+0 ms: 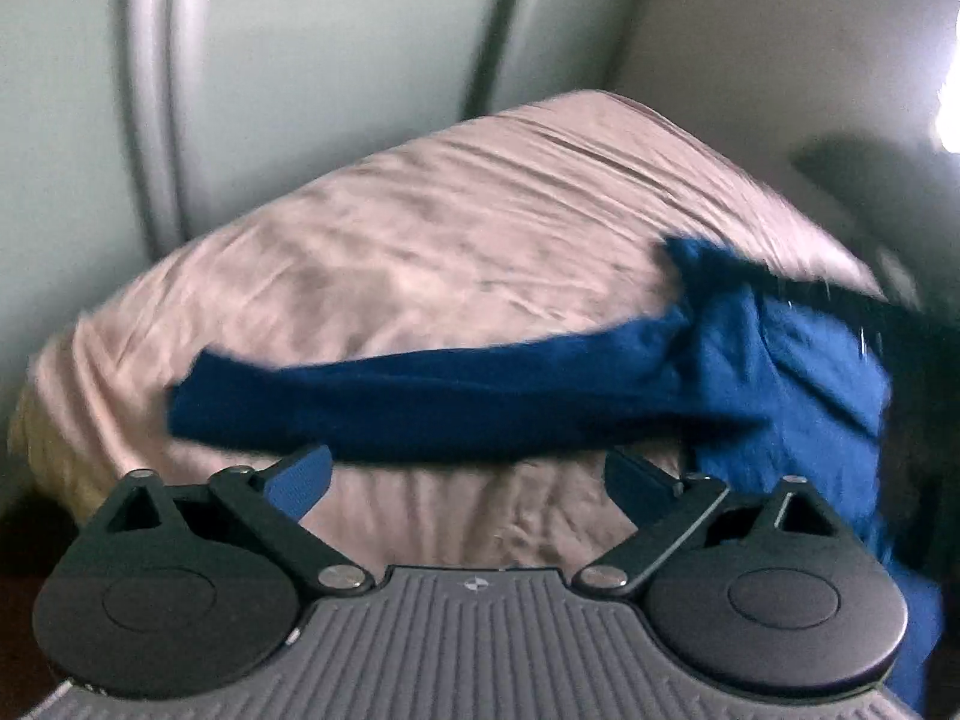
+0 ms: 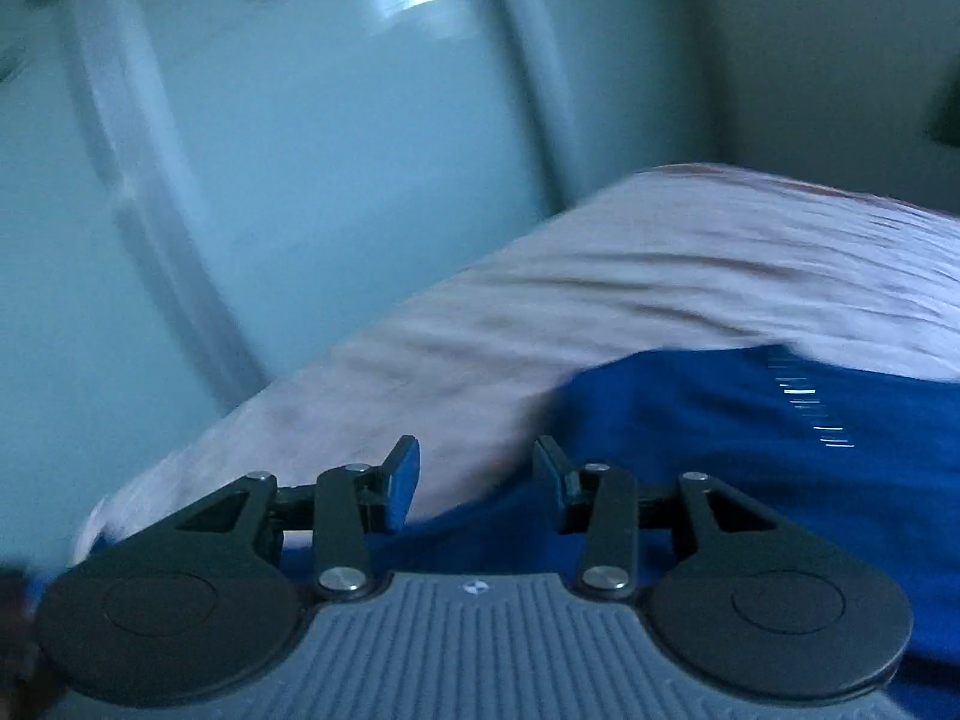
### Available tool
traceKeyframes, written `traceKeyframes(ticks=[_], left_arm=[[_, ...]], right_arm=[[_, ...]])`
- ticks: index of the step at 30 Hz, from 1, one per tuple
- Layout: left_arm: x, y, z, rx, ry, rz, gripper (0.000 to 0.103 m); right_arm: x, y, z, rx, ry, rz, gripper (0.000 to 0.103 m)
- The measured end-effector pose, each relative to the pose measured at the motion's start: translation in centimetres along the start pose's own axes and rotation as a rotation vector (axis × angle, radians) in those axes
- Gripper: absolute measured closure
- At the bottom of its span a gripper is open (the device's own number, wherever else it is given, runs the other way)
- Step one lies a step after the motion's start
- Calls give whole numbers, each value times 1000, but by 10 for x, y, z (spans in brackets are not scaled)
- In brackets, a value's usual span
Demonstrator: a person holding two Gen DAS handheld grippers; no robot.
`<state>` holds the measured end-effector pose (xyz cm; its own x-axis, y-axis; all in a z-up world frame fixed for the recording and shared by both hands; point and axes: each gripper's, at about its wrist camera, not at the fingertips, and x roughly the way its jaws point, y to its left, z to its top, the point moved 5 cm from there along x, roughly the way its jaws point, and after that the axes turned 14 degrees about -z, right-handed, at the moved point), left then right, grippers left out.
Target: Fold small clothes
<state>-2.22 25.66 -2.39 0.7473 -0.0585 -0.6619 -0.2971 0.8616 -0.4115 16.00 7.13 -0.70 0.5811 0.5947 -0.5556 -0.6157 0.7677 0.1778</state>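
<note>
A dark blue garment (image 1: 540,396) lies on a pink-sheeted bed (image 1: 420,252). One long sleeve stretches left across the sheet, and the body bunches at the right. My left gripper (image 1: 468,480) is open and empty, just short of the sleeve. In the right wrist view the blue garment (image 2: 720,450) spreads under and to the right of my right gripper (image 2: 477,474). The right gripper is open and empty, hovering over the garment's edge. Both views are motion-blurred.
The bed's pink sheet (image 2: 660,276) is wrinkled and ends at a corner toward the left. Pale wardrobe doors (image 1: 300,60) stand close behind the bed. A dark shape (image 1: 852,180) sits at the far right by a bright light.
</note>
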Motion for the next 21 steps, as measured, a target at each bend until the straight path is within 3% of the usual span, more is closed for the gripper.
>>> traceKeyframes(ticks=[3, 5, 12, 17, 19, 21], left_arm=[[-10, 27, 8, -183, -46, -47, 7], [-14, 44, 12, -311, -66, -100, 7], [-10, 66, 12, -558, -54, -255, 7], [-8, 69, 11, -608, -61, -287, 7], [-7, 70, 11, -606, -71, -276, 9], [-6, 71, 9, -602, -69, -264, 14]], right_arm=[[3, 43, -14, -104, 85, 185, 59], [6, 67, -23, -169, 121, 252, 59], [26, 107, -58, -290, 228, 288, 57], [-14, 130, -75, -487, 224, 483, 57], [-23, 139, -83, -570, 199, 489, 58], [-17, 144, -87, -574, 210, 456, 58]])
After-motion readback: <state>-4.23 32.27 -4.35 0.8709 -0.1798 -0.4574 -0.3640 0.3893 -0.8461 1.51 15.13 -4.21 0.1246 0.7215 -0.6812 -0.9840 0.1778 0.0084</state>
